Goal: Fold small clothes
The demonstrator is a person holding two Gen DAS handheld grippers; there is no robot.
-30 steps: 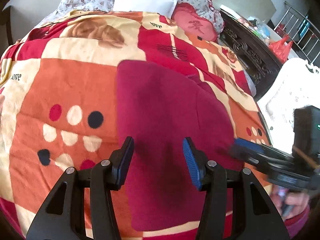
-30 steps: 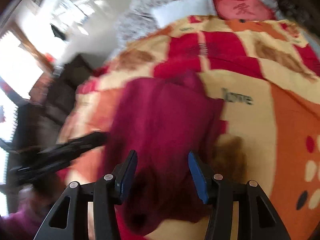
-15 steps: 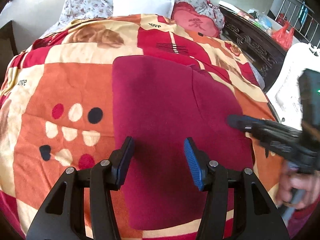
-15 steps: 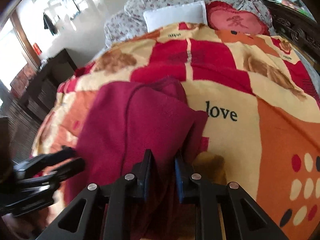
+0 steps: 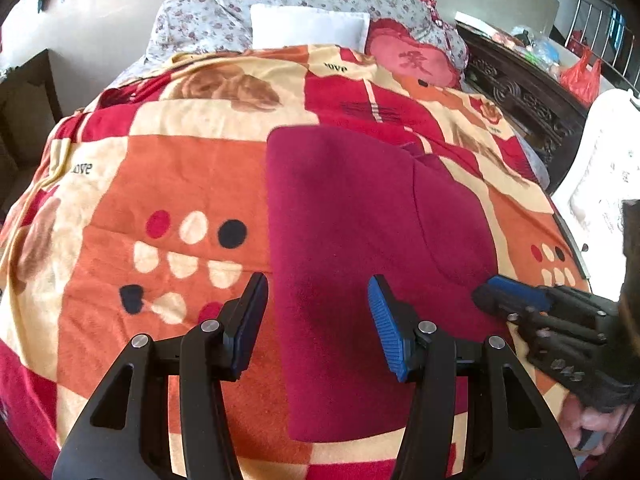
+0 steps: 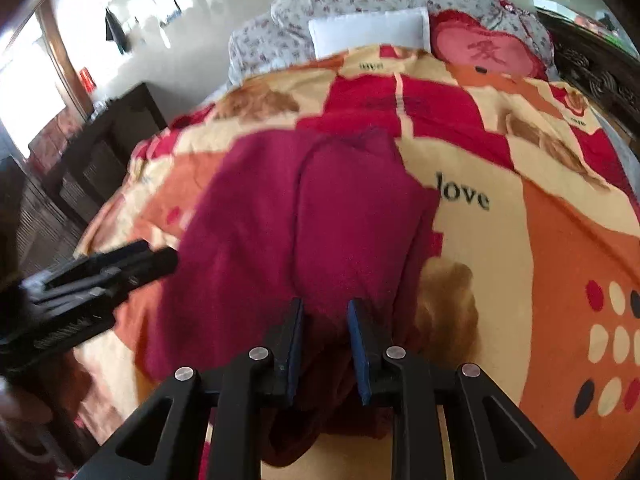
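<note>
A dark red garment [image 5: 360, 216] lies flat on the patterned blanket, with a folded layer along its right side; it also shows in the right wrist view [image 6: 304, 224]. My left gripper [image 5: 318, 312] is open and empty, hovering over the garment's near left edge. My right gripper [image 6: 325, 334] has its jaws partly closed around a raised bunch of the garment's near right edge. The right gripper also shows in the left wrist view [image 5: 520, 304], at the garment's right side. The left gripper also shows in the right wrist view [image 6: 120, 264], at the left.
The orange, red and cream blanket [image 5: 168, 184] covers the bed. A white pillow [image 5: 308, 32], a red cushion [image 5: 416, 60] and floral bedding lie at the head. A dark carved headboard [image 5: 528, 100] and white furniture [image 5: 600, 184] stand at the right. A dark cabinet [image 6: 108, 148] stands left.
My right gripper went from wide open to nearly closed on the garment's right edge, then widened slightly. The left gripper stayed open and drew back a little.
</note>
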